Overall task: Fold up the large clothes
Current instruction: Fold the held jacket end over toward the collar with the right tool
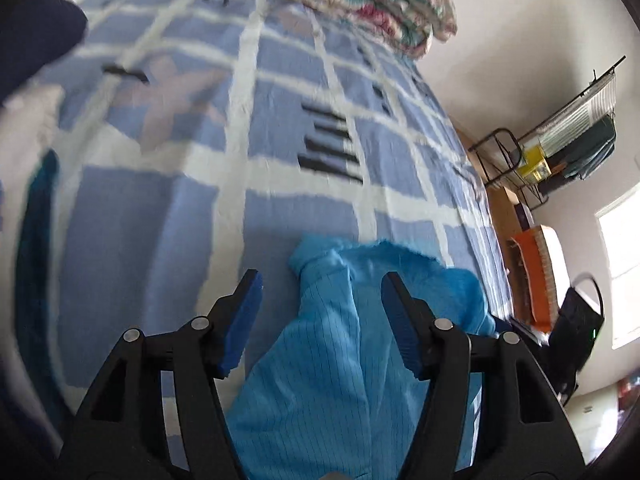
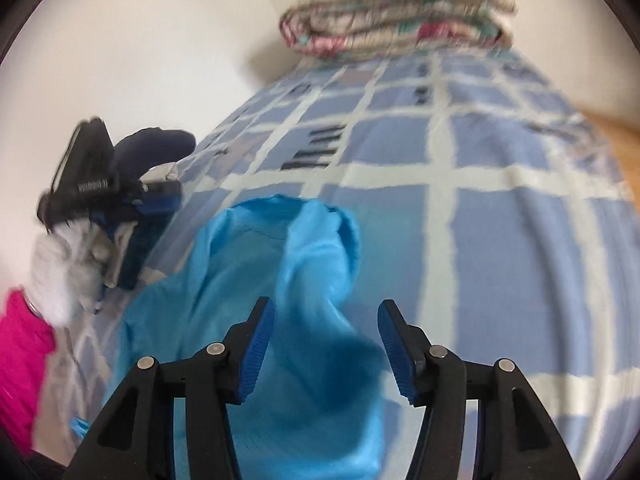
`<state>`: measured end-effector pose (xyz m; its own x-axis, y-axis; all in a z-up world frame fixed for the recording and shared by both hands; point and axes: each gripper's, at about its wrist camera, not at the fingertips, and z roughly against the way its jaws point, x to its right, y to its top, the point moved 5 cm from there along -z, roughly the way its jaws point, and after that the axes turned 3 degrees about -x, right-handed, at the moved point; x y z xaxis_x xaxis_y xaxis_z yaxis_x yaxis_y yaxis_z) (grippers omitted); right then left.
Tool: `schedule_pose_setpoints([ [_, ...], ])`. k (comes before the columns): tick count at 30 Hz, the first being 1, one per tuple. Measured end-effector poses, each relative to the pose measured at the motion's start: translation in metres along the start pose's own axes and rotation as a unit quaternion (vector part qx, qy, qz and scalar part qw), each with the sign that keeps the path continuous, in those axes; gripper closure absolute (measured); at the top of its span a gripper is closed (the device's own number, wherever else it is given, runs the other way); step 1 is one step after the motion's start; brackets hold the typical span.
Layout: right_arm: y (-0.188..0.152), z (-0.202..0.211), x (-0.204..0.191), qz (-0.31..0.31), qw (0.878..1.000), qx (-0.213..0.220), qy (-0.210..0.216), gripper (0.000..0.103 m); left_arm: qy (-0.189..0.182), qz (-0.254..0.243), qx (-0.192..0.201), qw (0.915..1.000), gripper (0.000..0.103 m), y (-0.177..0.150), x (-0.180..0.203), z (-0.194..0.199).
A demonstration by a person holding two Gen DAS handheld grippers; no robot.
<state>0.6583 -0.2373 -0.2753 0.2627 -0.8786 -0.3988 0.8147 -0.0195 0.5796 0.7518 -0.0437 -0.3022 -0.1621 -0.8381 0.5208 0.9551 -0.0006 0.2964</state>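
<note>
A light blue garment (image 1: pixel 332 352) with fine stripes lies crumpled on a bed covered by a blue and white checked sheet (image 1: pixel 280 140). My left gripper (image 1: pixel 322 280) is open, its blue-padded fingers (image 1: pixel 244 312) spread above the garment, which runs between them without being held. In the right wrist view the same garment (image 2: pixel 260 288) lies bunched with a raised fold. My right gripper (image 2: pixel 326 308) is open above it and holds nothing. The left gripper (image 2: pixel 120 200) shows at the left of that view, held by a white-gloved hand.
A folded floral quilt (image 1: pixel 360 4) lies at the far end of the bed (image 2: pixel 500 208). A dark blue item (image 2: pixel 156 144) sits by the wall. A wire rack (image 1: pixel 560 140), an orange box (image 1: pixel 532 276) and a black bag (image 1: pixel 576 320) stand right of the bed. A pink sleeve (image 2: pixel 20 360) shows at the left.
</note>
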Motion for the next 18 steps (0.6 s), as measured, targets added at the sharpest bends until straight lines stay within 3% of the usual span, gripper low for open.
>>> schedule_pose_setpoints([
  [3,0.015,-0.021,0.0,-0.012,0.999,-0.024,0.023,0.045,-0.016,-0.008,-0.053,0.9985,0.041,-0.007,0.006,-0.031],
  [5,0.023,-0.031,0.002,-0.017,0.999,-0.029,0.024,0.045,0.0,-0.02,-0.07,0.9973,0.041,-0.009,0.01,-0.049],
  [7,0.029,-0.041,0.004,-0.025,0.999,-0.031,0.013,0.051,0.014,-0.038,-0.056,0.9976,0.046,-0.011,0.016,-0.057],
  [8,0.031,-0.046,0.005,-0.029,0.999,-0.035,0.006,0.071,0.015,-0.049,-0.045,0.9977,0.083,-0.011,0.021,-0.057],
  [9,0.033,-0.049,0.006,-0.031,0.999,-0.038,-0.002,0.084,0.012,-0.047,-0.046,0.9977,0.101,-0.012,0.024,-0.06],
  [11,0.037,-0.046,0.0,-0.021,0.999,-0.027,-0.019,0.096,0.003,-0.047,-0.028,0.9985,0.101,-0.015,0.028,-0.052],
  [15,0.042,-0.02,-0.025,0.026,0.999,-0.001,-0.041,0.1,-0.014,-0.048,0.007,0.9987,0.102,-0.017,0.037,-0.016],
  [18,0.044,0.009,-0.038,0.022,0.999,0.017,-0.025,0.101,-0.028,-0.053,0.035,0.9976,0.102,-0.023,0.052,0.029],
])
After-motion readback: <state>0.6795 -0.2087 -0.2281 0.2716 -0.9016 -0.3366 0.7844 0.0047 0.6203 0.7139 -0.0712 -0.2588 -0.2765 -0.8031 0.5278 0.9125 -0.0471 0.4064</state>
